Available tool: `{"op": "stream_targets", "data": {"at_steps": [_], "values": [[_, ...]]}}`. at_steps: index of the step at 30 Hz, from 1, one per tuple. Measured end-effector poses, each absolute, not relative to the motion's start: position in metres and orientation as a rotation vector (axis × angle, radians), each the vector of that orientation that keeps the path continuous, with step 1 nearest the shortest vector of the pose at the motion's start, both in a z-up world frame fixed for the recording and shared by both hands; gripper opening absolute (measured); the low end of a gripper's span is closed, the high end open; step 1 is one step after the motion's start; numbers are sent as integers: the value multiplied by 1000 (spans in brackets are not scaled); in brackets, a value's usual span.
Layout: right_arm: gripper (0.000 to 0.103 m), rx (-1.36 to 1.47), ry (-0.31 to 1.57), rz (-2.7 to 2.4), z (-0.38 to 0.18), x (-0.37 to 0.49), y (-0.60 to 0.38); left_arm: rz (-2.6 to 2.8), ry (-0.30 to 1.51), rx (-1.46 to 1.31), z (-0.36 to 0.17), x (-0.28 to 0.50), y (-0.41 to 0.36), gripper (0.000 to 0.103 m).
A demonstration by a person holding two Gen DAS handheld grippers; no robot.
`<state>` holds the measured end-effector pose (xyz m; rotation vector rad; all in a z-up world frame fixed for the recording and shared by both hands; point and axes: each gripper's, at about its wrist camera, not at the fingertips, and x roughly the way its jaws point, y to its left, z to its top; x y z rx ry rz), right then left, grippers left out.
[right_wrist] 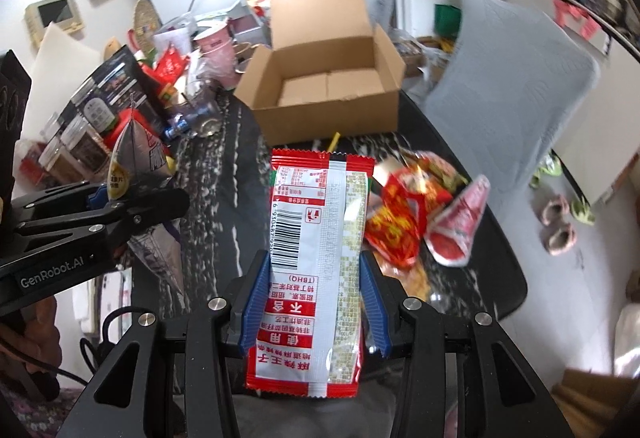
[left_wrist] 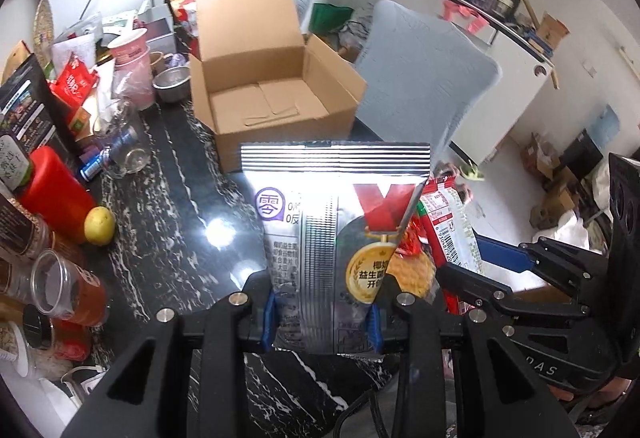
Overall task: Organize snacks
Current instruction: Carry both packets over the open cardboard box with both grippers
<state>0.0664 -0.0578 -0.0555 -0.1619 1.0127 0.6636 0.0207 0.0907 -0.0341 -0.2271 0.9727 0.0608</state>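
Observation:
My left gripper [left_wrist: 322, 322] is shut on a silver snack bag [left_wrist: 320, 238] with a gold medal print, held above the dark marble table [left_wrist: 168, 205]. My right gripper [right_wrist: 316, 314] is shut on a red and white snack packet [right_wrist: 316, 246], barcode side up. An open, empty cardboard box [left_wrist: 260, 93] stands ahead on the table; it also shows in the right wrist view [right_wrist: 328, 89]. Each gripper shows in the other's view: the right one [left_wrist: 480, 278] with its packet, the left one [right_wrist: 100, 201] with the silver bag. Several red snack packets [right_wrist: 420, 213] lie on the table to the right.
Left of the box is clutter: a pink cup [left_wrist: 132, 49], a metal bowl [left_wrist: 172, 81], a glass mug [left_wrist: 124, 149], a red bottle [left_wrist: 52, 189], a lemon [left_wrist: 99, 226], jars [left_wrist: 60, 286]. A grey-covered chair [left_wrist: 424, 77] stands right of the box. The table edge [right_wrist: 516, 278] runs along the right.

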Motion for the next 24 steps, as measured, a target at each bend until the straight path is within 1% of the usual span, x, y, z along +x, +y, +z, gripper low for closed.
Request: {"op": "stream_targets", "data": {"at_steps": [12, 24], "values": [[44, -230, 971, 796, -38, 128, -11, 173, 911, -277, -15, 70, 118, 33], [44, -280, 918, 894, -28, 205, 24, 257, 891, -296, -11, 140, 147, 34]]}}
